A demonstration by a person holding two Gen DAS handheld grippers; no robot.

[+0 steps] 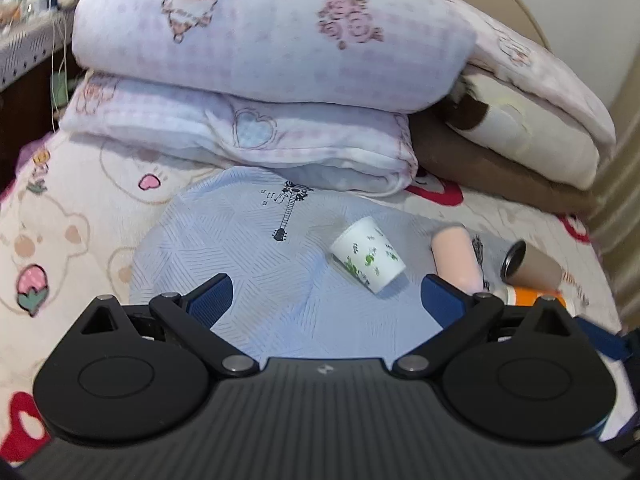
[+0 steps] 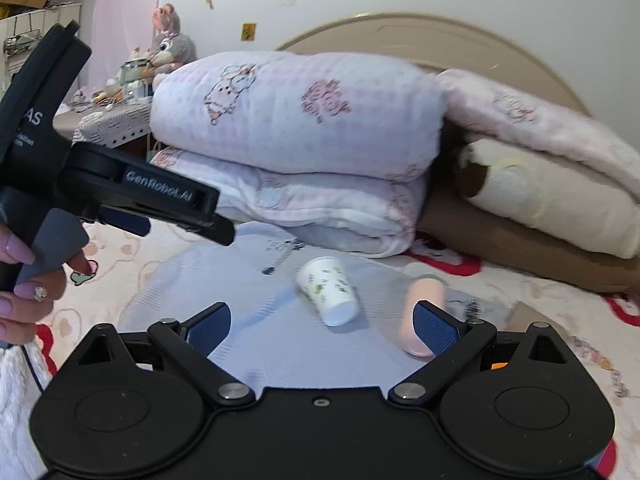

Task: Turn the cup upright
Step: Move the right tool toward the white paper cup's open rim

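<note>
A white paper cup with green leaf print [image 1: 367, 255] lies on its side on a light blue cloth [image 1: 248, 248] spread on the bed. It also shows in the right wrist view [image 2: 329, 290], its closed base toward the camera. My left gripper [image 1: 326, 294] is open and empty, just short of the cup. My right gripper [image 2: 322, 322] is open and empty, with the cup just ahead between its blue pads. The left gripper's body [image 2: 132, 196], held by a hand, shows at the left of the right wrist view.
A pink cylinder [image 1: 456, 258] lies right of the cup, also in the right wrist view [image 2: 422, 304]. A brown flask [image 1: 532, 268] and an orange item [image 1: 536, 295] lie further right. Folded quilts [image 1: 260, 80] and a brown pillow [image 1: 496, 176] are stacked behind. The headboard [image 2: 420, 36] stands beyond.
</note>
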